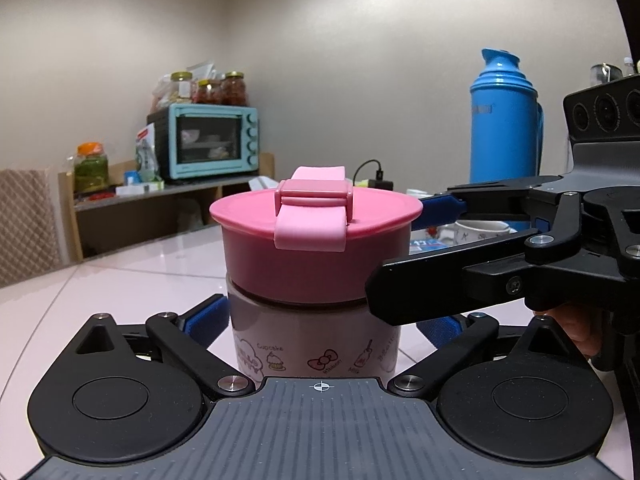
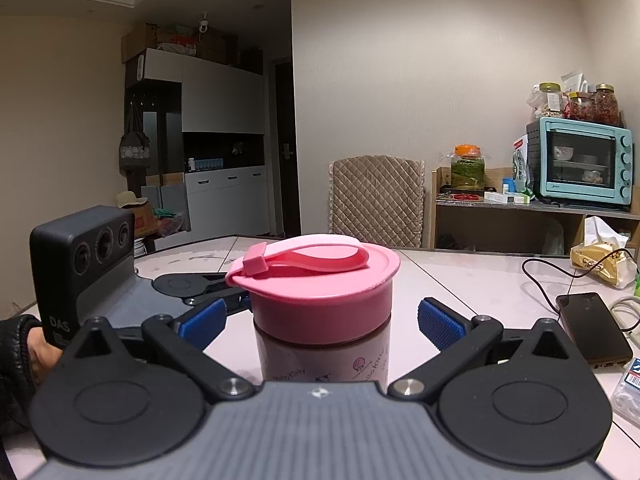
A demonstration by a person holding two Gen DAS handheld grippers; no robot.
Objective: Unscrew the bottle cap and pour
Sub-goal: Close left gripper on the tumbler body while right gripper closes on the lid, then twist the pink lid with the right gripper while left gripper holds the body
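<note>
bottle [image 1: 312,344]: bottom hidden behind left hand-held gripper [image 1: 320,322] body | its right pad mostly covered by the other gripper's black finger, so grip there can't be told | cup [image 1: 482,232] half hidden | bottle print too blurry to read

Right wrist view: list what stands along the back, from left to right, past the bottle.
White cabinet → quilted chair back → jar of green pickles → teal toaster oven.
</note>
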